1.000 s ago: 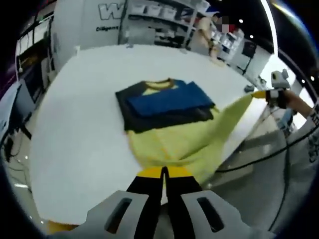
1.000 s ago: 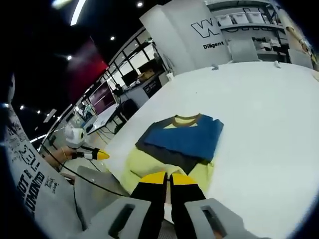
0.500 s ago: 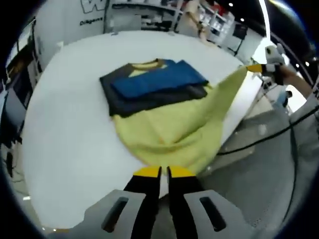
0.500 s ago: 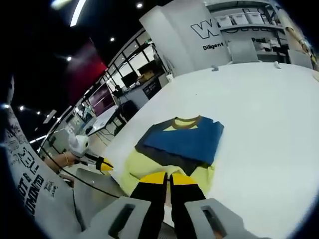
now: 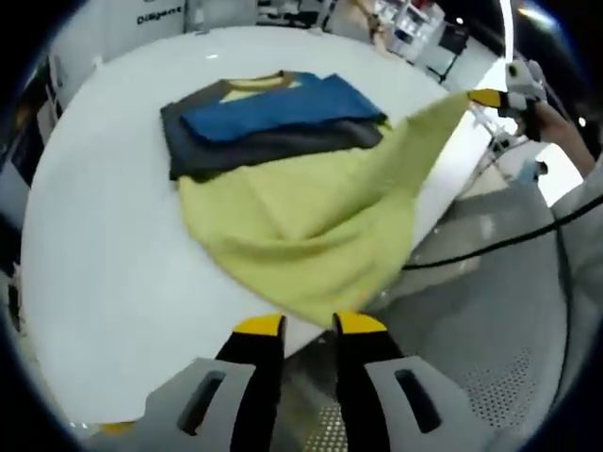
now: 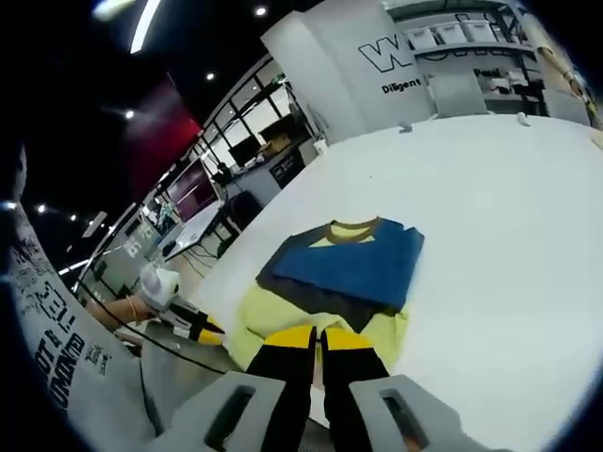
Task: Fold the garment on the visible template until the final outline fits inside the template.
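The garment (image 5: 301, 221), a T-shirt with a yellow body and blue and dark grey upper parts, lies on a white table (image 5: 104, 264) with its sleeves already folded in over the chest, and its yellow lower half hangs toward the near table edge. In the left gripper view, the left gripper (image 5: 309, 326) sits nearest, its yellow-tipped black jaws parted with a clear gap between them and nothing between the tips; the yellow hem lies just beyond the tips, and whether it touches them cannot be told. From there the yellow cloth spreads up across the table to the folded blue and grey band and the yellow-edged collar (image 5: 254, 85). One hem corner is drawn out taut to the right, off the table edge, up to the right gripper (image 5: 490, 97), which a hand (image 5: 556, 127) holds above the grey floor (image 5: 490, 311); a black cable (image 5: 509, 240) sags below it. In the right gripper view, the right gripper's (image 6: 316, 333) jaws are closed together with the yellow hem pinched at their tips, and the T-shirt (image 6: 344, 268) lies past them on the table. To the left, the left gripper (image 6: 203, 329) shows low beside the table. Farther off stand a white pillar with lettering (image 6: 377, 56) and shelving (image 6: 471, 47).
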A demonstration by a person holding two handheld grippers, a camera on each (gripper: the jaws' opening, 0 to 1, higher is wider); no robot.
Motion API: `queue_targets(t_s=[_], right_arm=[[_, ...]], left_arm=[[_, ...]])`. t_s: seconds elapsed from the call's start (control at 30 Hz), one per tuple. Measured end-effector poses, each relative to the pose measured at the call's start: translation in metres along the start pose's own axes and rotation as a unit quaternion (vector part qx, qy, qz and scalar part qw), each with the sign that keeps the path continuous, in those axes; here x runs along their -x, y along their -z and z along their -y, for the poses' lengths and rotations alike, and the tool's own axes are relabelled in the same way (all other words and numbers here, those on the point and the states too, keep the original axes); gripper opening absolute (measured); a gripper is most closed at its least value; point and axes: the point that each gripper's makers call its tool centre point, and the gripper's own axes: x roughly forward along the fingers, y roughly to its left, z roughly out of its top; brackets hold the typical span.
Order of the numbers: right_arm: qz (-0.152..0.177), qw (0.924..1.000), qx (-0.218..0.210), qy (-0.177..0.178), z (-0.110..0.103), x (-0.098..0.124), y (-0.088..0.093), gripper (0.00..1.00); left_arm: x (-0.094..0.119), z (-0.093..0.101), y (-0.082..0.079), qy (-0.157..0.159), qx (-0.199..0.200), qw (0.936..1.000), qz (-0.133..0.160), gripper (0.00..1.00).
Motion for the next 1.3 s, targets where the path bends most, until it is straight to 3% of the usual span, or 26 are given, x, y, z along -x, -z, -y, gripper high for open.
queue_targets(t_s=[0.57, 0.67, 0.9, 0.97, 1.07, 1.2, 1.3], right_arm=[[0.005, 1.0, -0.006, 0.003, 0.002, 0.003, 0.001, 0.0], [0.005, 0.9999, -0.008, 0.003, 0.004, 0.004, 0.001, 0.0], [0.006, 0.9999, -0.01, 0.004, 0.003, 0.004, 0.0, 0.0], [0.007, 0.9999, -0.01, 0.004, 0.003, 0.004, -0.001, 0.0], [0.007, 0.9999, -0.009, 0.005, 0.003, 0.004, -0.001, 0.0], [0.007, 0.9999, -0.007, 0.006, 0.002, 0.005, -0.003, 0.0], [0.008, 0.9999, -0.007, 0.006, 0.005, 0.005, -0.004, 0.0]], left_arm=[[-0.019, 0.009, 0.01, -0.002, 0.019, 0.9991, -0.037, 0.13], [-0.02, 0.01, 0.005, -0.001, 0.029, 0.9992, -0.029, 0.15], [-0.024, 0.006, 0.003, -0.02, 0.035, 0.9988, -0.028, 0.07], [-0.026, 0.008, 0.0, -0.017, 0.077, 0.9968, -0.013, 0.06], [-0.025, 0.009, 0.0, -0.012, 0.08, 0.9967, -0.013, 0.05], [-0.02, 0.008, -0.007, -0.006, 0.073, 0.9973, 0.006, 0.05], [-0.006, 0.009, -0.024, -0.001, 0.084, 0.9959, 0.034, 0.05]])
